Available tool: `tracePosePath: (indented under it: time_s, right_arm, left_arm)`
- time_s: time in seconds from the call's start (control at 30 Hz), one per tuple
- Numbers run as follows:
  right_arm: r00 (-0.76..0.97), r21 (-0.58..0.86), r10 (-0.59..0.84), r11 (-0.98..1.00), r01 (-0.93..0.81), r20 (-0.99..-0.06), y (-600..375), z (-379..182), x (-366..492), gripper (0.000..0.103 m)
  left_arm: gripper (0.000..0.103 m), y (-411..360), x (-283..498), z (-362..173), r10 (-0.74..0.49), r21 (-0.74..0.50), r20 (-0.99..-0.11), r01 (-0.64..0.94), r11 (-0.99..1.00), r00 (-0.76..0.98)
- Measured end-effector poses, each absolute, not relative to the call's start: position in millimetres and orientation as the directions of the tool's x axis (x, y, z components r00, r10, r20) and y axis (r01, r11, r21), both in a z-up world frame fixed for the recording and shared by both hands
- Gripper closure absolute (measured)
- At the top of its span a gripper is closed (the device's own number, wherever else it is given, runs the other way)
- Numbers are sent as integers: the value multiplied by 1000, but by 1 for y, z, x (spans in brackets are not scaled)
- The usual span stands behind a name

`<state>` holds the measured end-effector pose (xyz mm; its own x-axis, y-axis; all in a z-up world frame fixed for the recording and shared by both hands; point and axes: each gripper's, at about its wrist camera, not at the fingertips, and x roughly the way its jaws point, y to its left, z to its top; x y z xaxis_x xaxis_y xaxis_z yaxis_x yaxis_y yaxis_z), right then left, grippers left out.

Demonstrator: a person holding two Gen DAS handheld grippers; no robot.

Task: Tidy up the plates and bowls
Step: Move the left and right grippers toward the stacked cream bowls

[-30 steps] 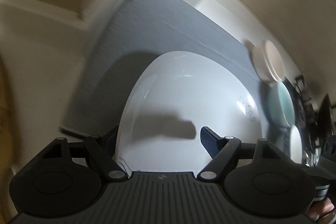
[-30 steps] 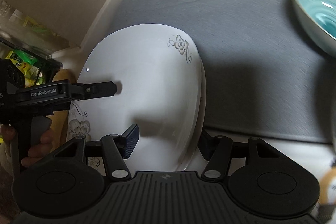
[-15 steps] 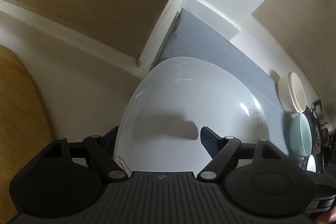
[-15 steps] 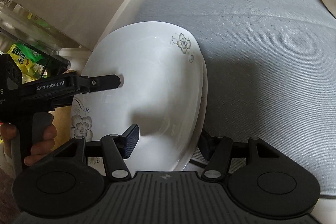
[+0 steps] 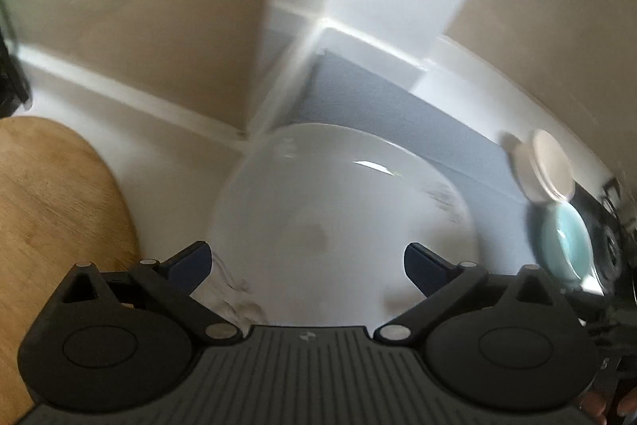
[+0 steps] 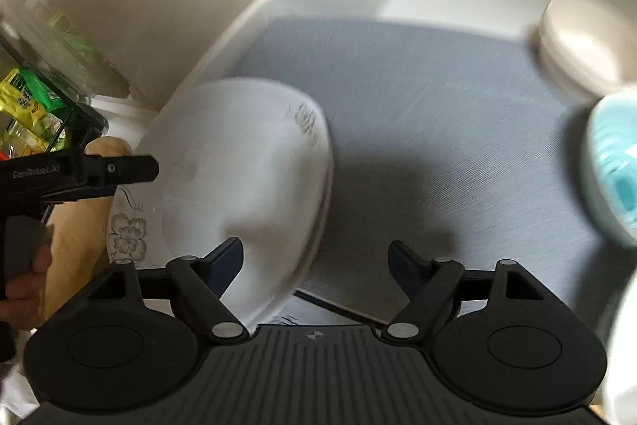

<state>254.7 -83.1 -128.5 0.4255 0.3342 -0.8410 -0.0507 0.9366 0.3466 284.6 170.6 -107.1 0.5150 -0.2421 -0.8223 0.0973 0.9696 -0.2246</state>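
A stack of white plates with a grey flower print (image 6: pixel 247 178) lies at the left end of the grey mat (image 6: pixel 418 98); it also shows in the left wrist view (image 5: pixel 338 218). My left gripper (image 5: pixel 308 261) is open, its fingers apart on either side of the stack's near rim. My right gripper (image 6: pixel 314 261) is open; its left finger sits by the stack's edge, its right finger over the mat. In the right wrist view the left gripper (image 6: pixel 131 168) reaches in from the left, at the plates' rim.
A cream bowl (image 6: pixel 585 42) and a turquoise bowl (image 6: pixel 613 170) stand at the mat's right end. A wooden board (image 5: pixel 51 202) lies left of the plates. A rack with green packets (image 6: pixel 36 102) stands at far left. White walls enclose the corner behind.
Both grippers have opened and let go of the plate stack, which now rests on the mat. Both have drawn back a little; the views are blurred by motion.
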Motion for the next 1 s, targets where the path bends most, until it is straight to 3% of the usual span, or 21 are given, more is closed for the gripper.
tracePosePath:
  time_s: [0.33,0.77,1.0]
  right_arm:
    - [513,322,290,946,-27,-808,-134,-91,212,15]
    - [524,344,336,935,-87,-783,-201,-66,173,15]
    - [562,347,349,931,-114,-750,-236,-46,158,15]
  left_arm:
    - [0,82,230,-78,-246,-153,-802,211,966,545]
    - [0,-3,190,-74,-204,-122,-810,181,976,550]
    - [0,-57,182,-66,-99,14,-813,190,982,574]
